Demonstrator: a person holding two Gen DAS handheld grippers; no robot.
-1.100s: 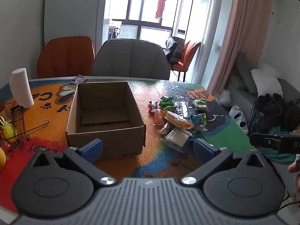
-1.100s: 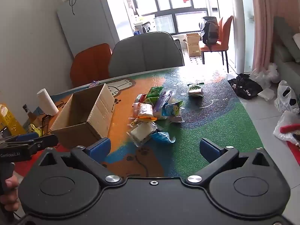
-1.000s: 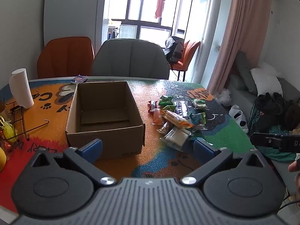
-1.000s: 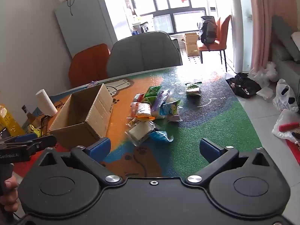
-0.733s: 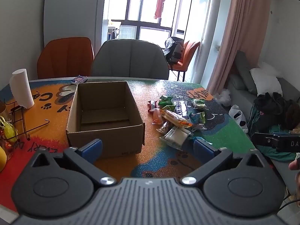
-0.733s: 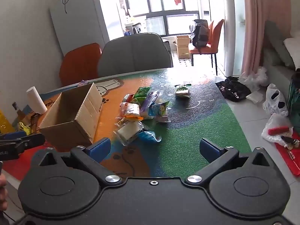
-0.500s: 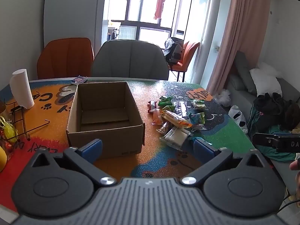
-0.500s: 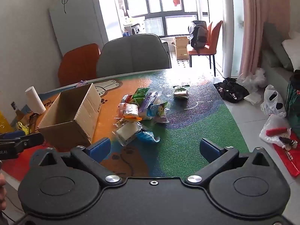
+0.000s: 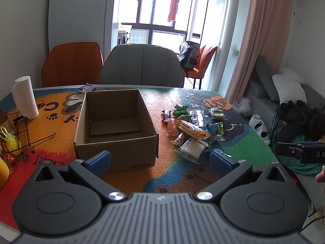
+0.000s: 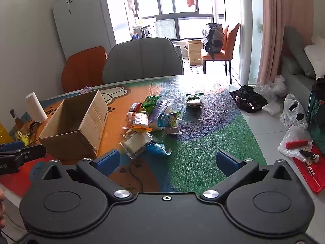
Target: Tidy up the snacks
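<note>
**Two empty grippers face a table of loose snacks and an empty box**

A table with a colourful cartoon-printed top [image 9: 67,130] fills both views. On its left half, near the front edge, stands an open brown cardboard box [image 9: 115,130], upright and empty inside. Just right of the box, toward the table's middle, lies a loose heap of small plastic-wrapped snack packets [image 10: 150,124], overlapping one another; one green packet [image 10: 194,100] sits apart, farther toward the right edge. A white paper-towel roll [image 9: 25,97] stands at the far left edge.

The left gripper [image 9: 160,159] hovers before the box with its blue-tipped fingers spread wide, holding nothing. The right gripper [image 10: 167,161] hovers short of the heap, also spread wide and empty.

The packets look light, soft and crinkly, likely slippery film. The white pillow-shaped packet [image 10: 136,143] nearest the front edge seems easiest to pinch, across its flat middle or sealed end, gently to avoid crushing.
</note>
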